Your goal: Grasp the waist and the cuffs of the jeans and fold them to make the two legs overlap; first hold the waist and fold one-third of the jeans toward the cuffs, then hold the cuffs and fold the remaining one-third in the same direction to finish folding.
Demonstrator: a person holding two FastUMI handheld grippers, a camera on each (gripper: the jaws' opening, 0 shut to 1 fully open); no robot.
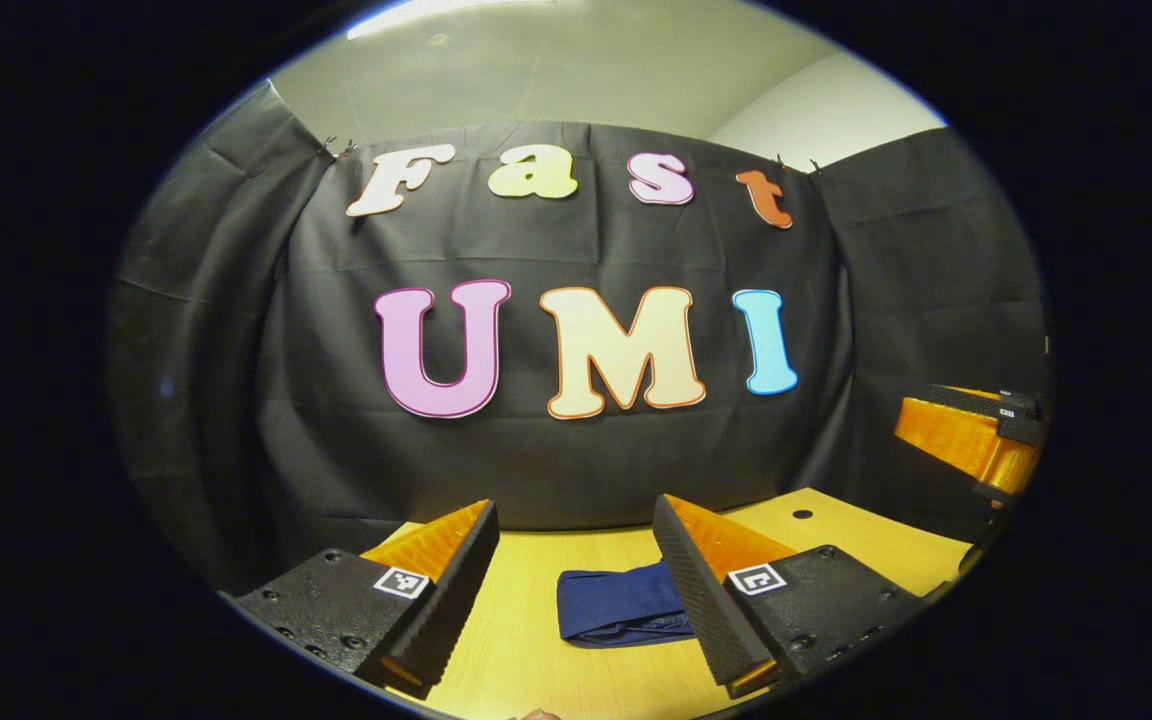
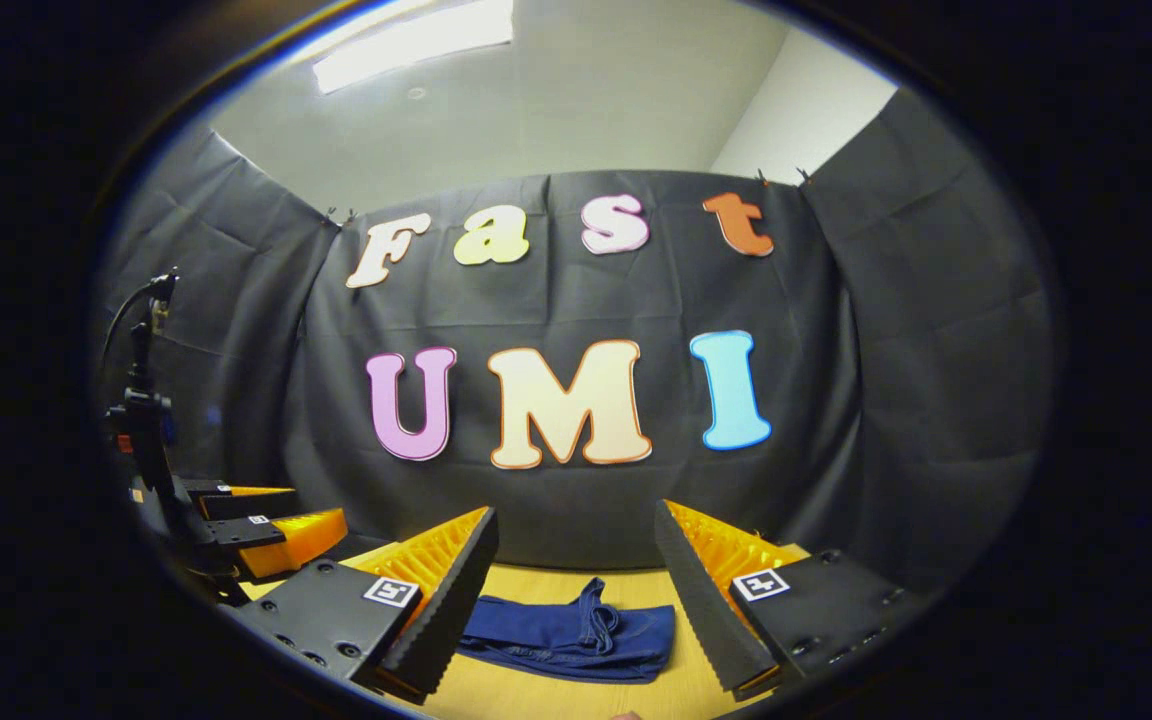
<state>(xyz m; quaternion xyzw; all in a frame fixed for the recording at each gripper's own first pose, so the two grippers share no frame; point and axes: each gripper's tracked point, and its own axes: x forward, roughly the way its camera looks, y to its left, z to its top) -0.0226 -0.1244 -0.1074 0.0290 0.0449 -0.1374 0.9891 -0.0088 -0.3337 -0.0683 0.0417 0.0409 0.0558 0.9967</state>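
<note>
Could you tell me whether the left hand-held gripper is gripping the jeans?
No, the left hand-held gripper is open above the table, clear of the jeans.

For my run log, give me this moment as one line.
jeans: folded bundle on table | left gripper: open, above | right gripper: open, above

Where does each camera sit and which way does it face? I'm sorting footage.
Left gripper view: rides the left gripper, facing the booth wall; own open jaws frame the jeans on the table; right gripper at the right edge.
Right gripper view: rides the right gripper, facing likewise; own open jaws; left gripper at the left.
Shared: jeans, table, wall.
</note>
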